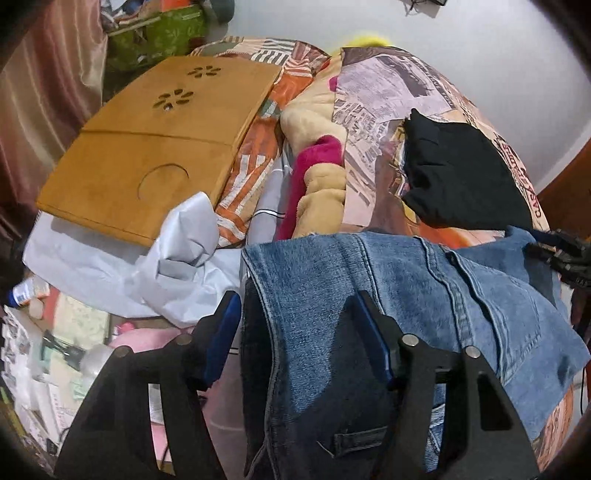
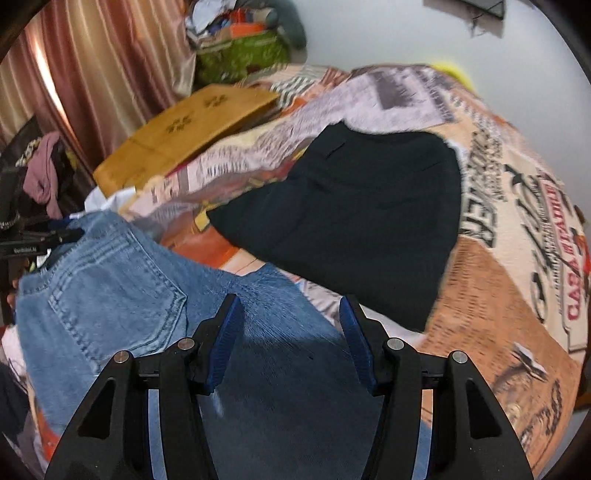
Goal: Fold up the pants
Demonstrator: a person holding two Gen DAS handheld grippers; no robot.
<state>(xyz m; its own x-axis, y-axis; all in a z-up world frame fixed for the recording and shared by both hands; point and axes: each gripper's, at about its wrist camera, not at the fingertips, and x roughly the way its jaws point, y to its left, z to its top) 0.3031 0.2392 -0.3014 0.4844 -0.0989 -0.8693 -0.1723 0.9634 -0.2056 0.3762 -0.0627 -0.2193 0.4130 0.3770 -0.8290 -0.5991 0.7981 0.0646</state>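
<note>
Blue denim pants (image 1: 424, 295) lie bunched on the patterned bedspread (image 1: 376, 110), a back pocket up. My left gripper (image 1: 295, 314) is open, its fingers spread either side of the pants' left edge, with denim between them. In the right wrist view the pants (image 2: 122, 288) spread from the left to under my right gripper (image 2: 291, 314), which is open above the denim. The left gripper's tip (image 2: 55, 236) shows at the pants' far left edge. A folded black garment (image 2: 354, 218) lies just beyond the pants; it also shows in the left wrist view (image 1: 461, 177).
A wooden lap tray (image 1: 155, 147) lies at the back left of the bed. A white cloth (image 1: 155, 266) and pink and beige plush (image 1: 317, 184) lie beside the pants. Clutter (image 1: 48, 350) sits lower left. Curtains (image 2: 92, 66) hang left; a white wall (image 2: 369, 29) stands behind.
</note>
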